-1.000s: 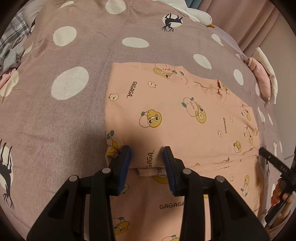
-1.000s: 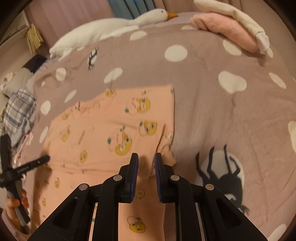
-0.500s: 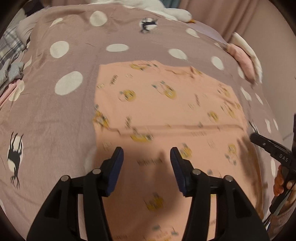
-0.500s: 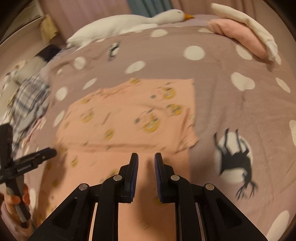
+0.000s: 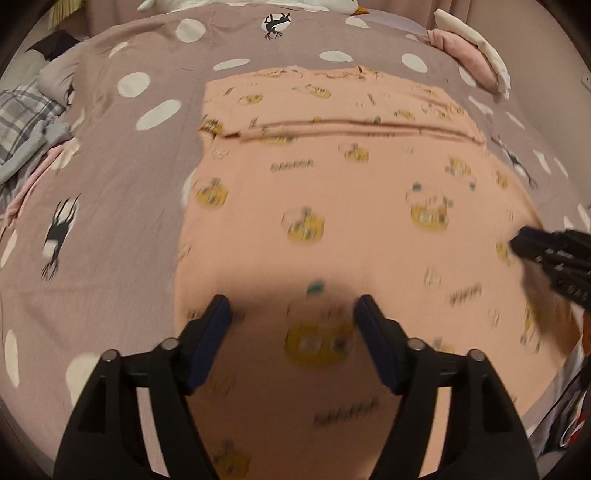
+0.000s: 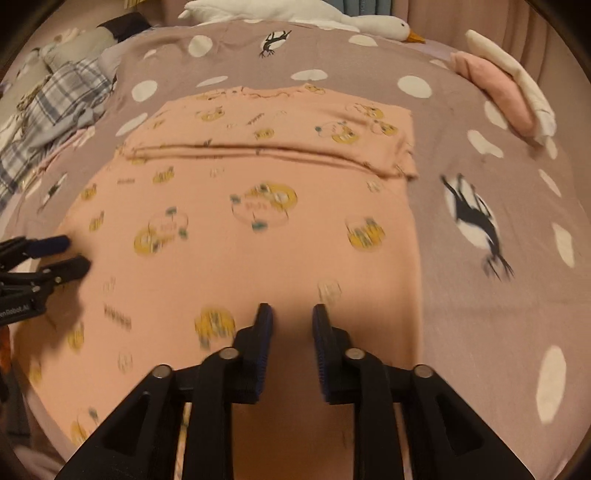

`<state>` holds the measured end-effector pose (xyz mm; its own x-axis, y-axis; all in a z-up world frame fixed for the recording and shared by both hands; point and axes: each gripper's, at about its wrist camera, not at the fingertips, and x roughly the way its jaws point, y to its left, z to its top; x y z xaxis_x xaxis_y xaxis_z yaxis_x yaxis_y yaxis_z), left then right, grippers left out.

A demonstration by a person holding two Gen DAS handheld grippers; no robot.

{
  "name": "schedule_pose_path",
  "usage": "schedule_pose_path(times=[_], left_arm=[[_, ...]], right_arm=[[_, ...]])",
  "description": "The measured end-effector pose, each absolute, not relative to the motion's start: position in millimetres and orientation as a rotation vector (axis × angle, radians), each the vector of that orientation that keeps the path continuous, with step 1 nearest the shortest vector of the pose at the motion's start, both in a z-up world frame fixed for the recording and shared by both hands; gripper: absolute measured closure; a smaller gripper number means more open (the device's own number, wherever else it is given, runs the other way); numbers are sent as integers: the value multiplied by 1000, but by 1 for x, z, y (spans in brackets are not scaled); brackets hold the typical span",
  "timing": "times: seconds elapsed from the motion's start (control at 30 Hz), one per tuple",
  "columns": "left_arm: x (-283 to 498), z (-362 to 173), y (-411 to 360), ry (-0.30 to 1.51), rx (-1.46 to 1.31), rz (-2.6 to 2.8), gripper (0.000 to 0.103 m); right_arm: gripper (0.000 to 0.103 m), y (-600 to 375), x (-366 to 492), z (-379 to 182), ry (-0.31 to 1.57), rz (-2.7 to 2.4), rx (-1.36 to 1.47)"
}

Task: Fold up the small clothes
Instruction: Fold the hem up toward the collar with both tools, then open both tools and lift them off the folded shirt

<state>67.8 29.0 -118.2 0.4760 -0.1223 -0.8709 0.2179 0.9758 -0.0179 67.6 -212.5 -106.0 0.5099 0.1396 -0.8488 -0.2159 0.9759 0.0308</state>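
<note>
A peach garment with yellow cartoon prints (image 5: 332, 206) lies flat on the bed, its far part folded over with the fold's edge running across (image 5: 351, 127); it also shows in the right wrist view (image 6: 258, 221). My left gripper (image 5: 291, 314) is open and empty above the garment's near left part. My right gripper (image 6: 291, 314) is open with a narrow gap, empty, above the near right part. Each gripper shows at the edge of the other's view: the right one (image 5: 546, 247), the left one (image 6: 48, 254).
The bed has a mauve cover with white dots and black cat prints (image 5: 110, 184). A plaid heap of clothes (image 6: 55, 110) lies at the left. Folded pink and cream clothes (image 6: 498, 92) sit at the far right. A white goose plush (image 6: 295, 14) lies at the back.
Both grippers have pulled back toward the near edge and away from the folded-over edge. The left jaws opened wider and the right jaws opened, letting go of the fabric, which stays folded.
</note>
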Motion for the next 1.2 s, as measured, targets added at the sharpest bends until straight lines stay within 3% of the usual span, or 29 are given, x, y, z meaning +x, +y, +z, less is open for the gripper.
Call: schedule_pose_path(times=[0.07,0.57,0.83,1.2], left_arm=[[58,-119,35,1051,102,-199,29],[1,-95,65,1038,64,-151,29],[3,-79,25,971,56,-300,29],[-18,-115,18,1122,63,-387,29]], right_arm=[[67,-224,57,-107,1019,198,-76],[67,-282,-3,-88,1042,111,-26],[67,-224,17,-78,984,383,89],[62,-170,-5,-108,1100,465,-58]])
